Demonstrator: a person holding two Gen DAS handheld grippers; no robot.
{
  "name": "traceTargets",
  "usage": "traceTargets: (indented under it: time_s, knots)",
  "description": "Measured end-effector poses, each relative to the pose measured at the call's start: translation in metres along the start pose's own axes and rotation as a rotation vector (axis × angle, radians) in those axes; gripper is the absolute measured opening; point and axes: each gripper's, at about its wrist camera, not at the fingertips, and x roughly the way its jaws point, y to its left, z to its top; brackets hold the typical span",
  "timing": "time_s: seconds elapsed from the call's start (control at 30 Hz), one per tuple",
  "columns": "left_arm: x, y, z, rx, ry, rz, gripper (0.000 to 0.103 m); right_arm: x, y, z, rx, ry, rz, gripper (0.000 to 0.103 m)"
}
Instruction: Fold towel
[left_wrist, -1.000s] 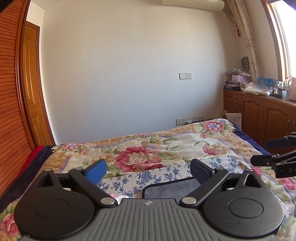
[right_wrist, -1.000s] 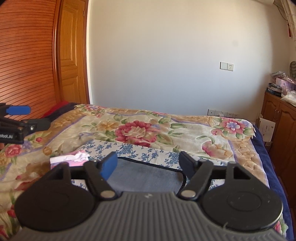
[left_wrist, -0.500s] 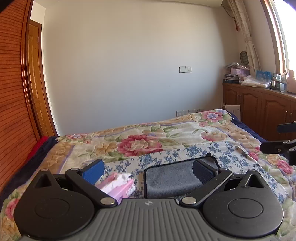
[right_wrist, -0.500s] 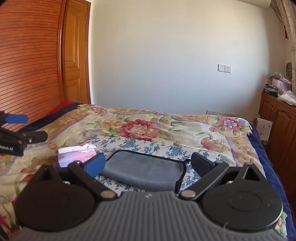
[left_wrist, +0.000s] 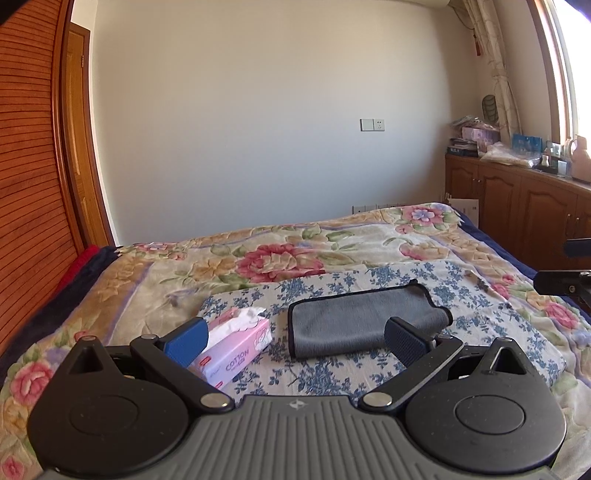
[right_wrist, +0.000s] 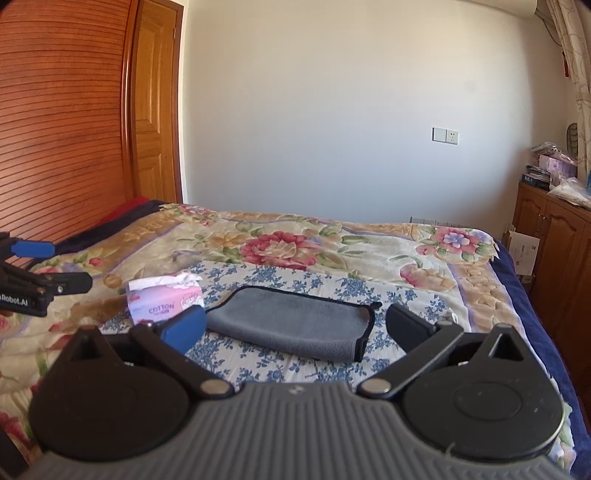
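A grey towel (left_wrist: 354, 319) with a black edge lies folded on a blue-flowered cloth (left_wrist: 406, 280) on the bed; it also shows in the right wrist view (right_wrist: 295, 326). My left gripper (left_wrist: 295, 338) is open and empty, raised above and just short of the towel. My right gripper (right_wrist: 295, 326) is open and empty, also raised just short of the towel. Each gripper shows at the edge of the other's view, the right one (left_wrist: 565, 273) and the left one (right_wrist: 33, 273).
A pink tissue box (left_wrist: 236, 345) lies left of the towel, also in the right wrist view (right_wrist: 164, 299). The bed has a floral blanket (left_wrist: 280, 254). A wooden wardrobe (right_wrist: 62, 110) stands left, wooden cabinets (left_wrist: 517, 206) right.
Both grippers have drawn back and up from the towel, so the whole folded towel and the tissue box have come into view. The jaws have stayed open.
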Motion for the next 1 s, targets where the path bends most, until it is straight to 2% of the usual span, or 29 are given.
traceTargets:
  time_s: [0.47,0.83,1.0]
  knots:
    - [-0.005,0.007,-0.038,-0.043,0.047,0.004,0.103,-0.008,-0.003,-0.037,0.022,0.042,-0.050,0.103]
    - [-0.013,0.001,-0.064,-0.049,0.032,0.010,0.103,-0.014,0.004,-0.054,0.065,0.054,-0.044,0.103]
    - [-0.015,0.000,-0.073,-0.036,0.023,0.056,0.103,-0.017,0.004,-0.058,0.075,0.055,-0.049,0.103]
